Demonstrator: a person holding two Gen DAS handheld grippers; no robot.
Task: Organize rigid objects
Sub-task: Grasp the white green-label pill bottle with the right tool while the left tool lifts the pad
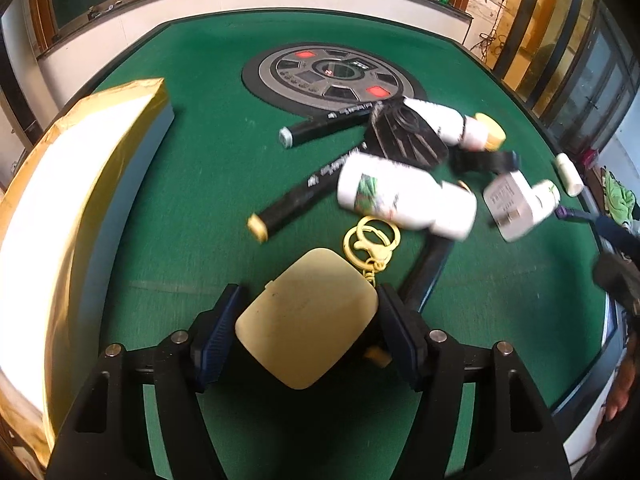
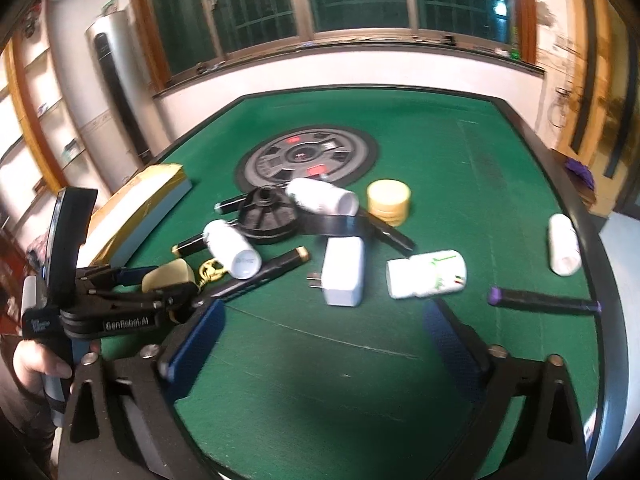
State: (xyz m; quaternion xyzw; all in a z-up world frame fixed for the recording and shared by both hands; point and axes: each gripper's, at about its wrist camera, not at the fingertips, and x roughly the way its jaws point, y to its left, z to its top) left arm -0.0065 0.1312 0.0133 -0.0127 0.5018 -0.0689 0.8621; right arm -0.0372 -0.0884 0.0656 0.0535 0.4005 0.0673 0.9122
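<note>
My left gripper (image 1: 308, 320) is shut on a cream rounded square case (image 1: 308, 320) with a yellow keyring (image 1: 370, 240); it also shows in the right wrist view (image 2: 168, 274), held by the left gripper (image 2: 160, 280) at the table's left. My right gripper (image 2: 320, 320) is open and empty above the green felt near the front. Ahead of it lie a white charger plug (image 2: 344, 272), a white bottle with a green label (image 2: 428, 274) and a black marker with a purple cap (image 2: 540, 300). A pile of white bottles (image 1: 404, 196), black markers (image 1: 296, 200) and a black ribbed disc (image 1: 404, 132) lies mid-table.
A gold and white box (image 1: 68, 208) stands along the left edge. A round grey control panel (image 1: 332, 76) is set in the table centre. A yellow round tin (image 2: 388, 202) and a lone white bottle (image 2: 564, 244) sit to the right. The table has a raised black rim (image 2: 600, 216).
</note>
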